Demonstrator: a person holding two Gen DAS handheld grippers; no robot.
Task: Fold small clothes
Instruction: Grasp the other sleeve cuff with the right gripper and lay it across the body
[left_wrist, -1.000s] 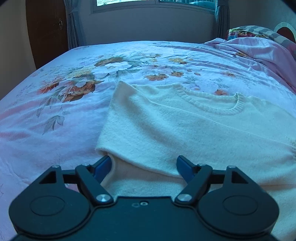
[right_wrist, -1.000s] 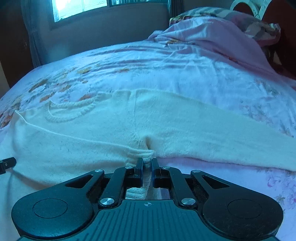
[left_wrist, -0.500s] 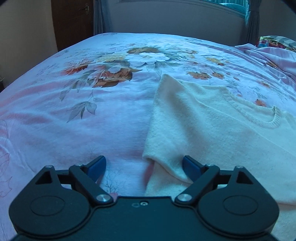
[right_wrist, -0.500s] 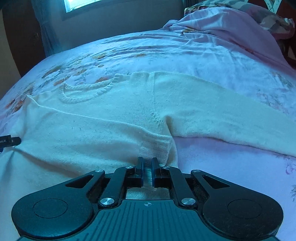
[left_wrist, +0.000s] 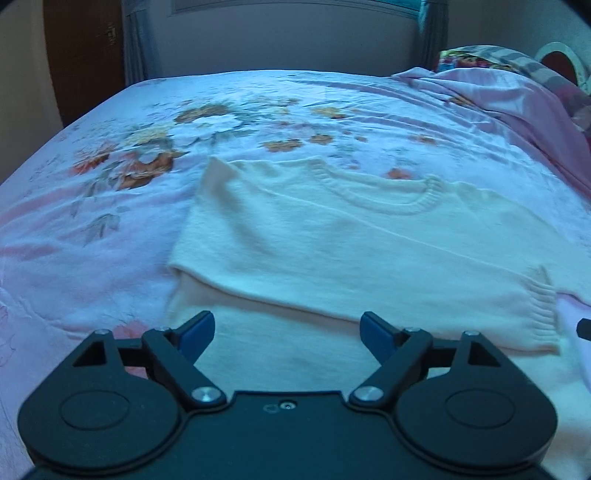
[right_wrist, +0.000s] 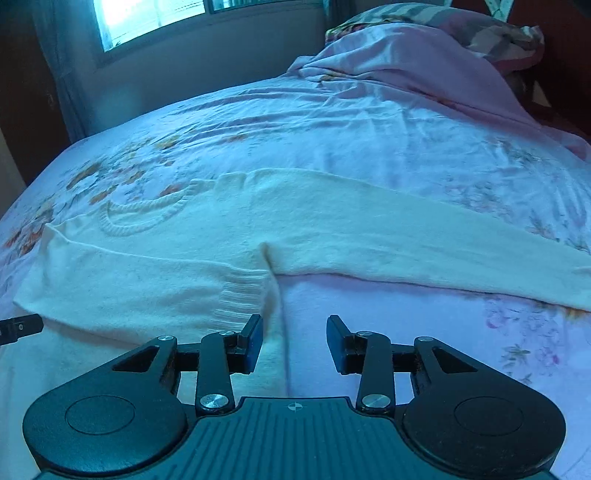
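Floral bed (left_wrist: 110, 229) carries the sweater (left_wrist: 332, 236) flat, one sleeve (right_wrist: 424, 243) still running out toward the right edge of the right view. Right gripper (right_wrist: 294, 341), fingers opening and empty, sits nearer it; left gripper (left_wrist: 286, 330) gapes wide, empty.

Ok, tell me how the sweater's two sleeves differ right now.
The left sleeve is folded across the cream sweater's chest, while the right sleeve lies stretched out sideways on the floral bedsheet. The left sleeve's ribbed cuff shows near the right gripper, whose jaws are opening with nothing clamped; the right sleeve's cuff runs out of view. Both are the same cream knit and lie flat.
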